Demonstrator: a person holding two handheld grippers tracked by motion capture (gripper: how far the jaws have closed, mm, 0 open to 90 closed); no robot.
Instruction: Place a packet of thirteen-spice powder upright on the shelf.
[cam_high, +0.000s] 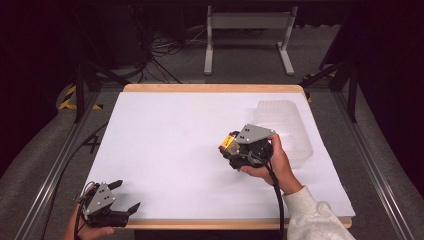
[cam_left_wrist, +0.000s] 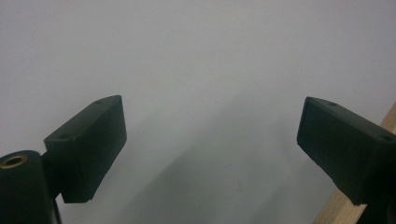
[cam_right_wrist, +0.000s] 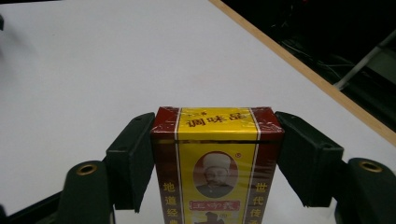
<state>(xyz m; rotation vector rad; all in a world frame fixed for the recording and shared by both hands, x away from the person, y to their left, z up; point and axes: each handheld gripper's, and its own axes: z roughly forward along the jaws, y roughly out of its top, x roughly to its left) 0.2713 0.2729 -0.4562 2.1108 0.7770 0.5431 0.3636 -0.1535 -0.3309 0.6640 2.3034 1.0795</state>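
Your right gripper (cam_high: 231, 146) is over the right half of the worktop (cam_high: 175, 145), between the middle and the right edge. Its jaws are clamped on a small box (cam_right_wrist: 217, 158), one jaw on each side. The box is red and yellow, with Chinese writing and a little picture of a man in a white hat on it. In the high view you can see the box's yellow end (cam_high: 229, 141) poking out of the gripper toward the left. Your right hand (cam_high: 272, 162) is wrapped around the gripper.

A clear plastic tray (cam_high: 285, 130) lies close behind that gripper, near the far right corner of the worktop.

Your left gripper (cam_high: 125, 196) is at the near left corner of the worktop. Its jaws are wide apart with nothing between them. Under them is just the white sheet (cam_left_wrist: 196, 70) and a bit of the wooden edge (cam_left_wrist: 343, 210).
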